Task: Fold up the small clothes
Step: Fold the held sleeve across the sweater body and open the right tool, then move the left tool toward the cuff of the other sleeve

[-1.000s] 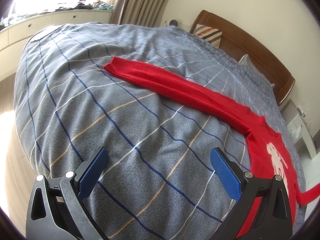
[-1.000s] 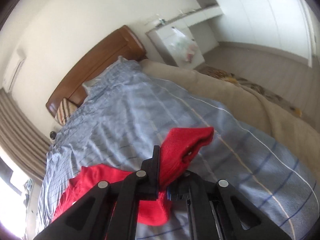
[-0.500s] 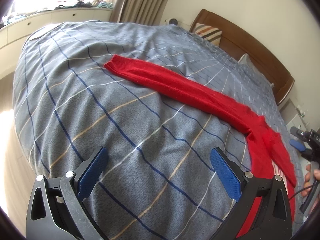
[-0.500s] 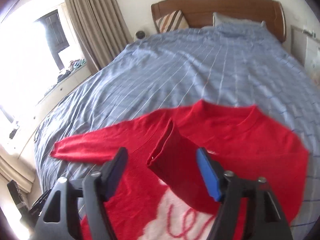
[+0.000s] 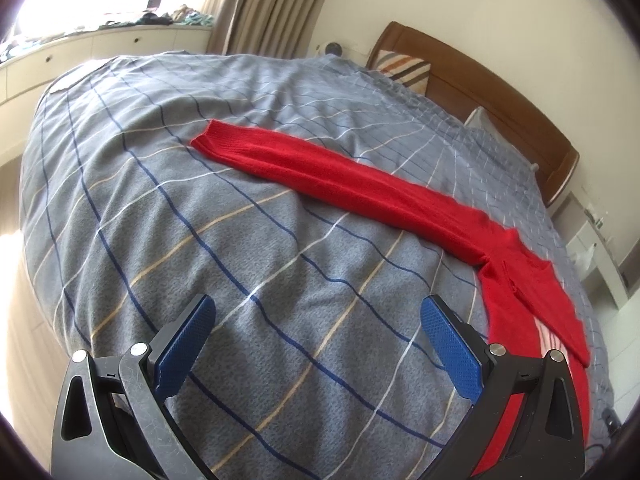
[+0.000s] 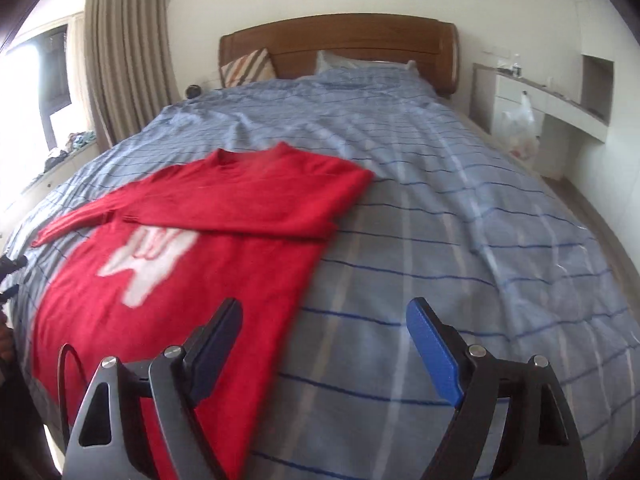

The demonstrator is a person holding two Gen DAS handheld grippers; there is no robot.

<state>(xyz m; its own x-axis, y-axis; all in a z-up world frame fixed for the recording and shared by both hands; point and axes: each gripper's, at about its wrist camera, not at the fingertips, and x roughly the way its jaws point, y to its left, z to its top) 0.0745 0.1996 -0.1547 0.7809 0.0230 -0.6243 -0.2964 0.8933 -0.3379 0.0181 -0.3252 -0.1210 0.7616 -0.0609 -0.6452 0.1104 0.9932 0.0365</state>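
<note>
**Item: red sweater (image 6: 172,280), on bed.** Lies front-up on the near left part of the blue-grey checked bedspread (image 6: 440,240), white motif showing on the chest. Neckline points to the far end, toward the wooden headboard (image 6: 340,40).

**Change noted.** A second ago the right gripper (image 6: 324,344) was clamped on the cuff of one sleeve, lifted above the bed. That sleeve (image 6: 256,216) now lies folded across the chest, just above the motif, its end near the sweater's right edge. The gripper has let go and drawn back; its jaws are opening, nothing between them, and it hangs over the sweater's near right edge and bare bedspread.

**Other sleeve (image 5: 340,176).** Unchanged: stretched out straight to the left, away from the body, flat on the bedspread, cuff at the far end.

**Left gripper (image 5: 316,344).** Jaws wide, empty, poised above bare bedspread, near the outstretched sleeve but not touching it. Position much as before.

**Task standing, as judged.** One sleeve fold is done; the second sleeve remains to be brought in, probably by the left gripper, before the body is folded. Knit looks soft and may slide or bunch when lifted by the cuff.

**Surroundings.** Striped cushion (image 6: 248,68) by headboard; curtains (image 6: 128,52) at left.
</note>
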